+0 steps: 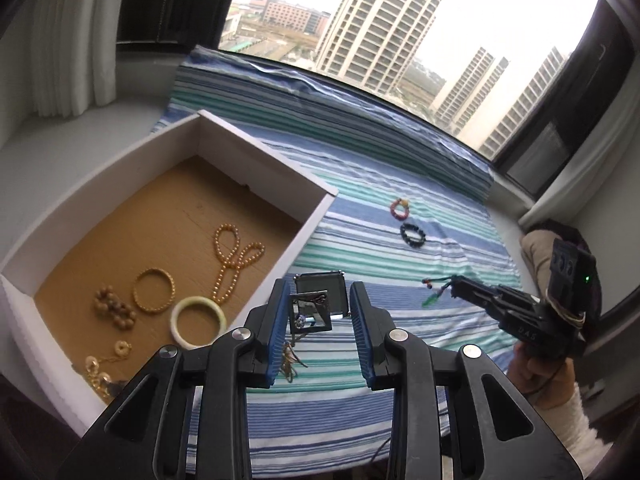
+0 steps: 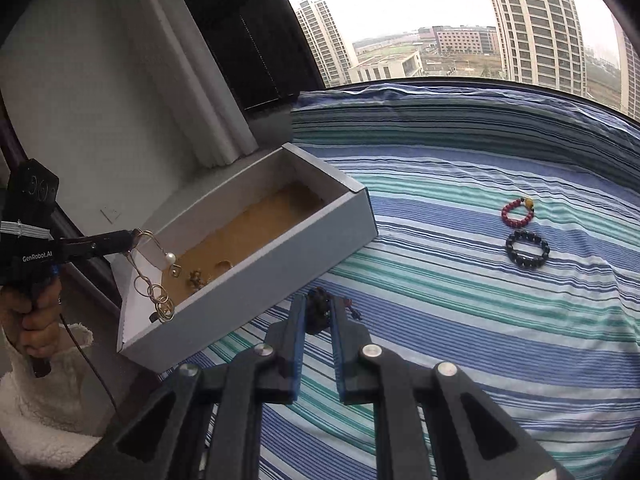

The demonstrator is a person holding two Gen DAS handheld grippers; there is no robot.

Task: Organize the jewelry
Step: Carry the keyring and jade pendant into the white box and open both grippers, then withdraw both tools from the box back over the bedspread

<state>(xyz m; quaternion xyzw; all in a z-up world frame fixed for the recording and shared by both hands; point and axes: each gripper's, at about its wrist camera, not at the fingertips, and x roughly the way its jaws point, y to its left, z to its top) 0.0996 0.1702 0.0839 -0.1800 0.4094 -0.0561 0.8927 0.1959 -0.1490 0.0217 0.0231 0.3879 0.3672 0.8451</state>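
Note:
A white box with a brown floor holds several gold and wooden bracelets and a pale bangle. My left gripper has its jaws apart; a gold ring-and-pearl chain hangs from its tip over the box's near end, with metal pendants between the pads. My right gripper is shut on a dark beaded piece with green and red cord, above the striped cloth. A red bracelet and a black bracelet lie on the cloth.
The blue-green striped cloth covers a window seat. The window runs along the far edge, with curtains at the left. A beige cushion lies at the right end.

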